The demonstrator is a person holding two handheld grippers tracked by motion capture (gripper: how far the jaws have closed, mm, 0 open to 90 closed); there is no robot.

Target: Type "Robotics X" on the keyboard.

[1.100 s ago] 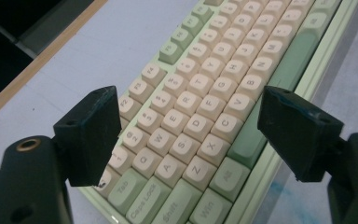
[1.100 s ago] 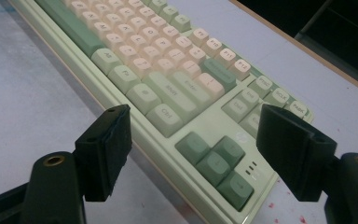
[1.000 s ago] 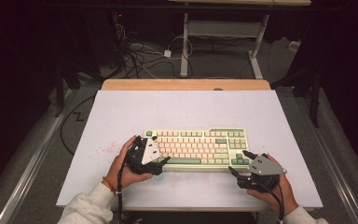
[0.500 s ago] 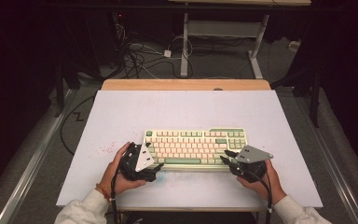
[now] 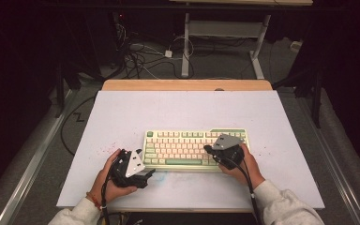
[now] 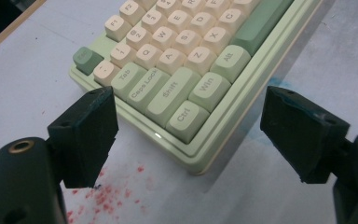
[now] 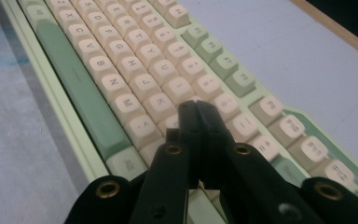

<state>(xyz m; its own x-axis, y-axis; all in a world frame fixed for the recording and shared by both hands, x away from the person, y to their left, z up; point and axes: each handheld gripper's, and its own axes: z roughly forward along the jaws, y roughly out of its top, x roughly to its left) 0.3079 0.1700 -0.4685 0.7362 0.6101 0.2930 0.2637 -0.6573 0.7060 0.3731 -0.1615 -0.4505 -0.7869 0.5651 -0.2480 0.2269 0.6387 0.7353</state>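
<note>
A pale green keyboard (image 5: 187,149) with cream keys lies at the middle of the white table top (image 5: 183,112). My left gripper (image 5: 144,165) is at its front left corner. In the left gripper view it (image 6: 193,126) is open wide, with the Ctrl corner of the keyboard (image 6: 186,88) between the jaws and touching neither. My right gripper (image 5: 208,149) hovers over the right half of the keys. In the right gripper view it (image 7: 196,109) is shut, its tips low over the cream keys (image 7: 140,70) near the letter rows. I cannot tell whether they touch a key.
Red specks (image 6: 107,193) stain the table by the left gripper, and a faint blue smear (image 7: 0,56) lies in front of the keyboard. A wooden strip (image 5: 187,85) runs along the far edge. Cables (image 5: 140,56) and desk legs (image 5: 185,47) are on the floor beyond.
My right gripper has moved left and forward, from the table beside the keyboard to over its keys. My left gripper has drawn back a little toward the near left.
</note>
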